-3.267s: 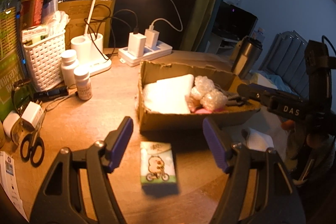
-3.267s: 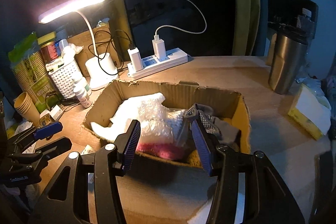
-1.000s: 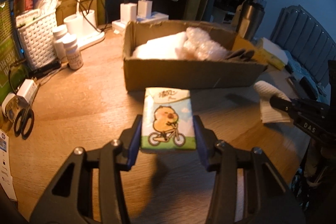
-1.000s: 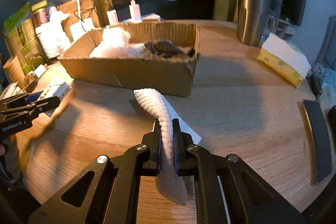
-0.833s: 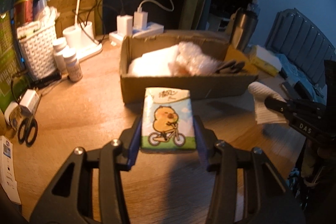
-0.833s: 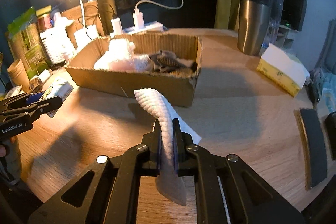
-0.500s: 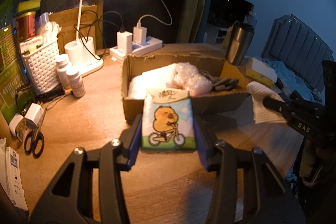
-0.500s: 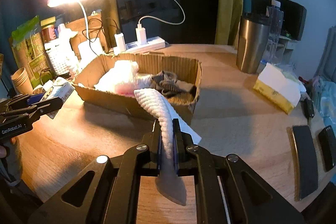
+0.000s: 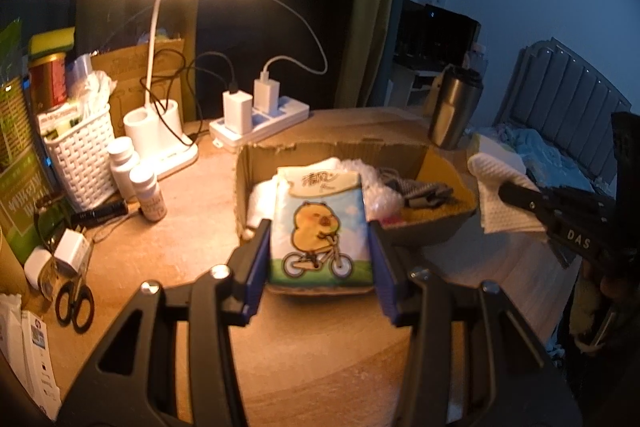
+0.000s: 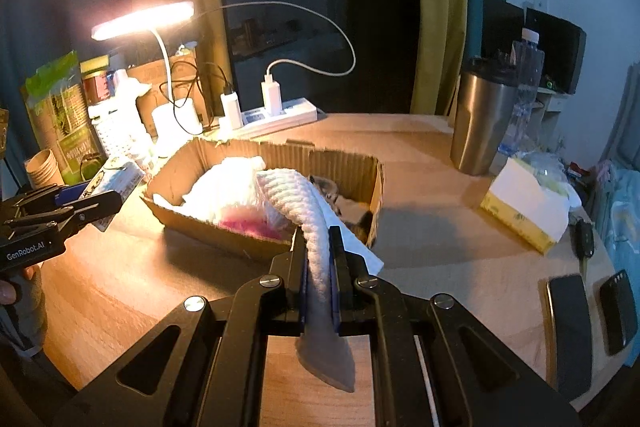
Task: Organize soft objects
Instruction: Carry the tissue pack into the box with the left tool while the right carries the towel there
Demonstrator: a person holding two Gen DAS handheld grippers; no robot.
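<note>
Tissue pack [image 9: 320,227] is hiding the cardboard box [image 9: 336,153] front wall & part of its contents. Folded cloth [image 10: 308,219] is covering box items behind it. Leaflet [image 9: 28,355] is getting cut off at left edge; print too small to read.

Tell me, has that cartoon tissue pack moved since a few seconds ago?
Yes. The tissue pack lay on the table in front of the cardboard box; now the left gripper holds it raised, overlapping the box's near wall.
</note>
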